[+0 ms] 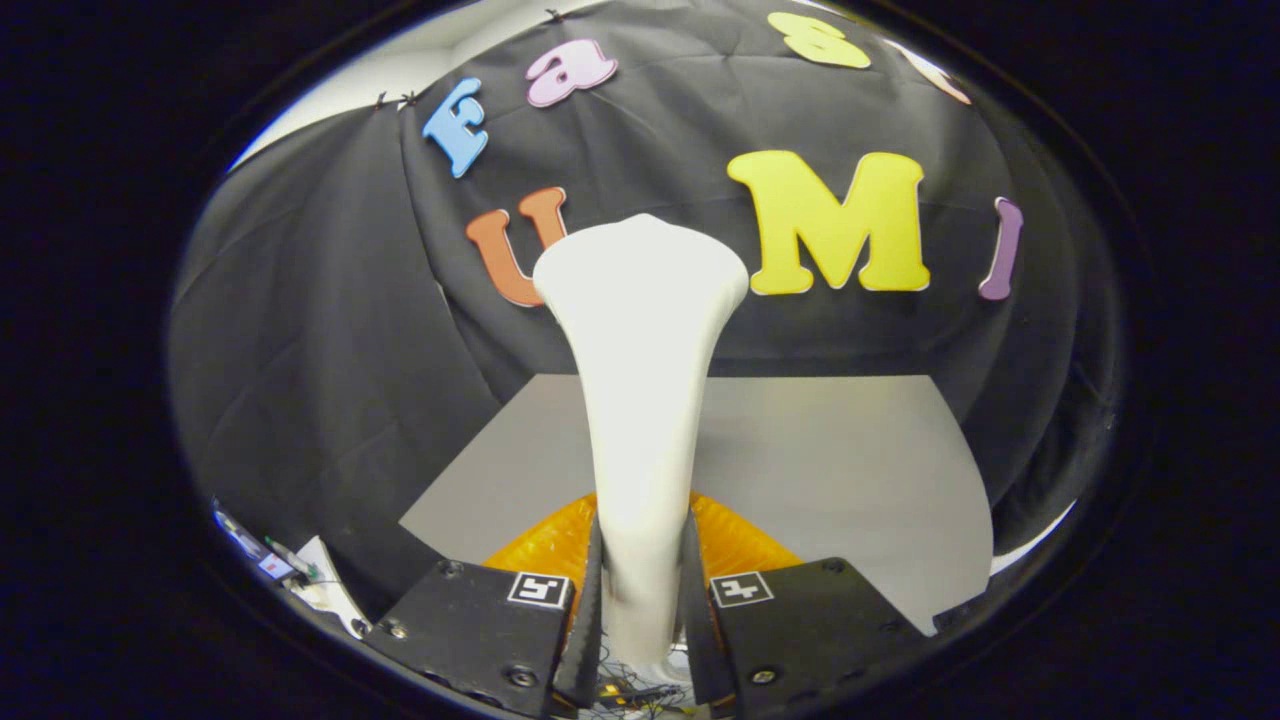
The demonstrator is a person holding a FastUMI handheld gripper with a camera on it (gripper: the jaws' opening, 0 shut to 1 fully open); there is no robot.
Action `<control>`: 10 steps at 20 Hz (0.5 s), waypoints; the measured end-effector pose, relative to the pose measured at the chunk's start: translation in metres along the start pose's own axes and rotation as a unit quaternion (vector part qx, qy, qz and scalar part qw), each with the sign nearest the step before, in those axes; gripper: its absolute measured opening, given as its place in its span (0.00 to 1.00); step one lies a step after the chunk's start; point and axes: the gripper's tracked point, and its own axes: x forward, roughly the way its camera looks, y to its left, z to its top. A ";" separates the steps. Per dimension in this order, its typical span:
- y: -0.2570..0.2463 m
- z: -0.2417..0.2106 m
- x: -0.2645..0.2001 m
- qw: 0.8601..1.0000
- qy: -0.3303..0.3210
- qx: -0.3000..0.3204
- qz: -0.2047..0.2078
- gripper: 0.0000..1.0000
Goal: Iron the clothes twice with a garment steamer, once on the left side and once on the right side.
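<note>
Fingers (642, 600) pinching white garment steamer (642, 380) upright, orange piece (740, 540) just behind, above grey table (830, 460).

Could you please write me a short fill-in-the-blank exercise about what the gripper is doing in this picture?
1. The gripper is shut on the white garment ____.
2. The garment steamer widens toward its ____ end.
3. An ____ ribbed thing lies just beyond the fingers.
4. The ____ table lies beyond that.

Missing words: steamer; far; orange; grey

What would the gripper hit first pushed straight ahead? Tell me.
The gripper is shut on the white steamer, whose head leads. Beyond it only the black cloth wall above the grey table shows; depth is unclear.
</note>
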 end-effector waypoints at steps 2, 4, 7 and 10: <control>-0.003 -0.004 -0.020 1.000 -0.015 0.008 0.001 0.38; -0.011 -0.006 -0.043 0.999 -0.035 0.009 -0.003 0.38; -0.029 -0.010 -0.078 0.998 -0.066 0.009 -0.019 0.38; -0.054 -0.024 -0.113 0.995 -0.087 0.033 -0.039 0.38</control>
